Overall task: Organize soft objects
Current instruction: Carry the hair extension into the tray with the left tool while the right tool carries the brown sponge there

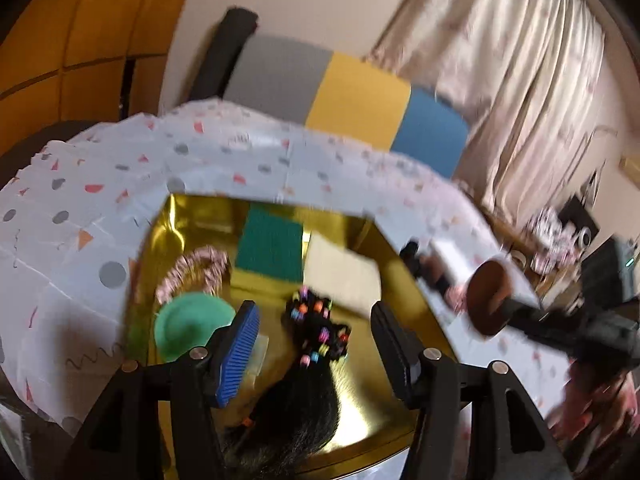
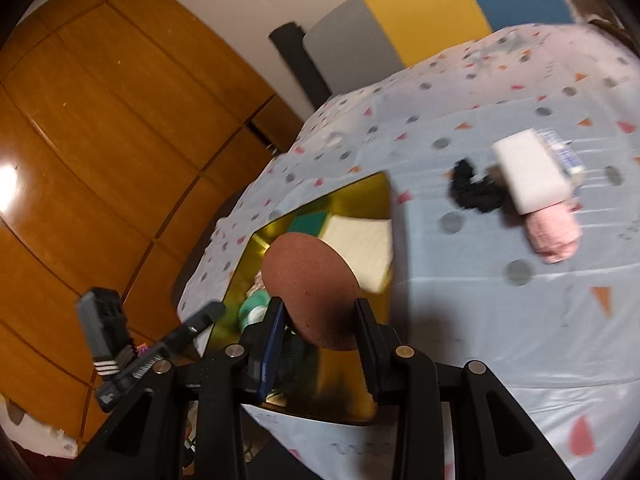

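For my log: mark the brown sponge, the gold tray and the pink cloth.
brown sponge [image 2: 310, 292]: right wrist view, middle of its face.
gold tray [image 1: 400, 320]: left wrist view, bare floor.
pink cloth [image 2: 554, 236]: right wrist view, its middle.

I'm working in a home living room: beige curtains [image 1: 520, 80] are hanging by the wall, a wooden wardrobe [image 2: 100, 140] is filling one side, a grey-yellow-blue folding mat [image 1: 344, 100] is leaning behind the table, and a confetti-print tablecloth [image 2: 480, 280] is covering it.
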The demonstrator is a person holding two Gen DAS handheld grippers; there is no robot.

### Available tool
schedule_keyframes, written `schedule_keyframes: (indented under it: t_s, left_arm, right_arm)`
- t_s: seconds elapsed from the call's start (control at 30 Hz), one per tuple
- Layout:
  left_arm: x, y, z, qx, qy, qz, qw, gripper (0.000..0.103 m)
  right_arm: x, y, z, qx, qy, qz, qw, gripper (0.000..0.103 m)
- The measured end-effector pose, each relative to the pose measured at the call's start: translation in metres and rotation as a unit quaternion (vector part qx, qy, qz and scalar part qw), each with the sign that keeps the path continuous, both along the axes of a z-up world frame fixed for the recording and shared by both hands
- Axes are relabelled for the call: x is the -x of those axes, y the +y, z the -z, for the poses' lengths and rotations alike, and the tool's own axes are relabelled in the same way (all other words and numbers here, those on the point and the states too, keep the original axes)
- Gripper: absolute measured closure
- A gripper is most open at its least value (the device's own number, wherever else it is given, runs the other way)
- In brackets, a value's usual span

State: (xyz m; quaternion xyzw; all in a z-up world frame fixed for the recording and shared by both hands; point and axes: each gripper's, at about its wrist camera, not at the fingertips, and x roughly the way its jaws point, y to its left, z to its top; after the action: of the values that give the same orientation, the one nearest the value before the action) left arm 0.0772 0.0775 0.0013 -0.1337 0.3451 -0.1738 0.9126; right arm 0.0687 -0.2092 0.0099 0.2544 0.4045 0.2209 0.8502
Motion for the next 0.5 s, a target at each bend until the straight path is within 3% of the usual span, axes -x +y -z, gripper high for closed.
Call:
schedule_keyframes:
  t_s: [0.23, 0.5]
  left_arm:
    - [0.009, 0.024, -0.009, 0.007, -0.002, -0.089, 0.996, 0.044]
    - [0.006, 0.051, -0.004, 0.026, 0.025, -0.139, 0.9897, 0.044]
  right_arm:
    - [-0.017, 0.055, 0.013, 0.008, 0.021, -0.042, 0.999, 0.068]
    - [-0.048, 0.118, 0.027, 0.055, 0.021, -0.078, 0.995, 0.067]
